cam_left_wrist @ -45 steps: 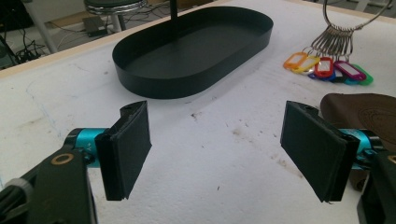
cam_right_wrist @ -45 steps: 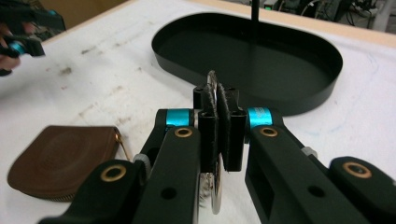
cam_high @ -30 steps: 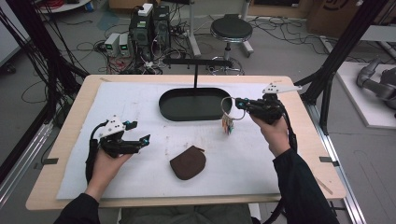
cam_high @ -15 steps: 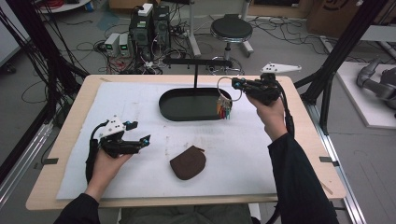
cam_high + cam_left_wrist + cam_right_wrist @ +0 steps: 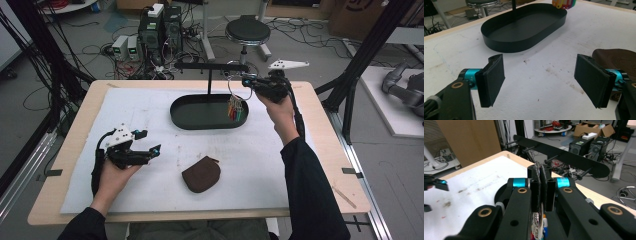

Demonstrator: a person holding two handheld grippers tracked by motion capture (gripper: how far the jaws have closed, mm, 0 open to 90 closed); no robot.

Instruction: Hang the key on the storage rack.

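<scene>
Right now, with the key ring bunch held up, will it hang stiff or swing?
The key ring bunch probably swings: its coloured tags dangle loosely below the right gripper. It seems light, hanging from one thin wire loop. It could snag the rack bar.

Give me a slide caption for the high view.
Right gripper lifts a key ring toward the rack bar above the tray.

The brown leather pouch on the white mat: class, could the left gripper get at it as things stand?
Probably yes. The left gripper has its fingers open, and the brown leather pouch lies just beside it on the white mat, with nothing between them.
</scene>
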